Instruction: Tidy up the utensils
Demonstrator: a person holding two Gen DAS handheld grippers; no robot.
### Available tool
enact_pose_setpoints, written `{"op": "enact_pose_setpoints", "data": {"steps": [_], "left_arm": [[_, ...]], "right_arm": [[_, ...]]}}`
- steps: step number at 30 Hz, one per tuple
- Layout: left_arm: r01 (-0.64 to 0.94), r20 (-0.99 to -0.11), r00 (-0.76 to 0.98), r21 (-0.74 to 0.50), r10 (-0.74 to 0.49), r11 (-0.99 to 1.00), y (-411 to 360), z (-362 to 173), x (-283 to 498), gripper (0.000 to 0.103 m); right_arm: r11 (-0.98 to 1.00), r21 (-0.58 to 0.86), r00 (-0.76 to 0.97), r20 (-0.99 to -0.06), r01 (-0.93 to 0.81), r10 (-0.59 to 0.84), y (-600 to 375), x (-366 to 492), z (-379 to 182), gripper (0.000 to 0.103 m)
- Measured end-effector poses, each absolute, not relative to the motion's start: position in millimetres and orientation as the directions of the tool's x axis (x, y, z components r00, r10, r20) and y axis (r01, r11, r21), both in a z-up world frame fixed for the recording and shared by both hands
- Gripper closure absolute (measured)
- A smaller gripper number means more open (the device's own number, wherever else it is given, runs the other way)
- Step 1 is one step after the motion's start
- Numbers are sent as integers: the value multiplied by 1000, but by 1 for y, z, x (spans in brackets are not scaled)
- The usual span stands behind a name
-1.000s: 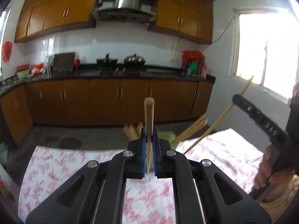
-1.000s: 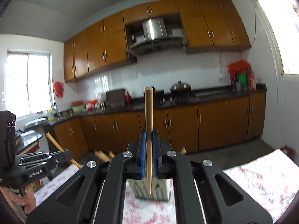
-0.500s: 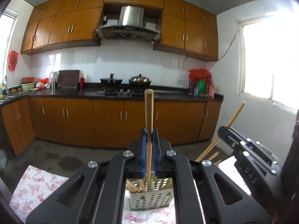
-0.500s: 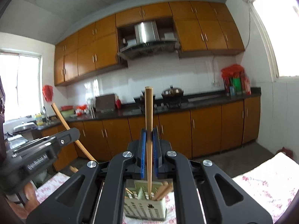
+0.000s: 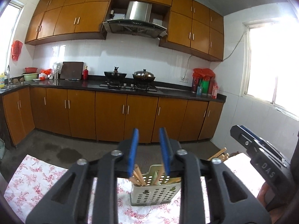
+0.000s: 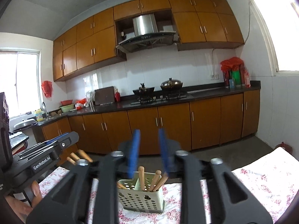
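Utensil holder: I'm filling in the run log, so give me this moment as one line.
left gripper: open, empty | right gripper: open, empty | chopsticks: upright in utensil holder | holder on tablecloth

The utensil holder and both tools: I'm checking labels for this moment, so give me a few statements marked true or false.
1. The left tool is open with nothing between its pads. True.
2. The right tool grips a chopstick. False: it is open and holds nothing.
3. Wooden chopsticks stand in the perforated utensil holder. True.
4. The holder lies tipped on its side. False: it stands upright on the floral tablecloth.
5. The holder has an inner divider. True.
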State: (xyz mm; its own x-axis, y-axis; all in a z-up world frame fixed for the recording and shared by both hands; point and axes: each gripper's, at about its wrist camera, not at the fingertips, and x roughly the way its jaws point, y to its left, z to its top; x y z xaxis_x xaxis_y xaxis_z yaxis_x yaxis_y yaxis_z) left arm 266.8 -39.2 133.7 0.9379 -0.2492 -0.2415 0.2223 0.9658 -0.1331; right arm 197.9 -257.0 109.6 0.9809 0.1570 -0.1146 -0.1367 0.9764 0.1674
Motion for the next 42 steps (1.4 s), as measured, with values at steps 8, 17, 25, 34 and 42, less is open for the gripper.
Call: {"op": "enact_pose_setpoints", "data": {"steps": [8, 17, 25, 34, 42], "left_arm": [[182, -235, 951, -104, -202, 978, -3, 129, 197, 37], [75, -316, 946, 7, -69, 997, 13, 66, 121, 4], [58, -358, 933, 61, -33, 996, 10, 19, 85, 4], [51, -427, 903, 20, -38, 998, 6, -9, 76, 4], [47, -438, 898, 7, -39, 999, 6, -19, 73, 4]], "right_arm": [[993, 87, 989, -117, -85, 95, -258, 136, 100, 20], [999, -21, 965, -260, -28, 21, -234, 102, 48, 2], [1000, -19, 928, -372, -20, 12, -226, 80, 4, 2], [999, 33, 911, -411, -4, 17, -232, 63, -24, 2], [999, 44, 906, -422, -7, 25, -233, 56, -32, 2]]}}
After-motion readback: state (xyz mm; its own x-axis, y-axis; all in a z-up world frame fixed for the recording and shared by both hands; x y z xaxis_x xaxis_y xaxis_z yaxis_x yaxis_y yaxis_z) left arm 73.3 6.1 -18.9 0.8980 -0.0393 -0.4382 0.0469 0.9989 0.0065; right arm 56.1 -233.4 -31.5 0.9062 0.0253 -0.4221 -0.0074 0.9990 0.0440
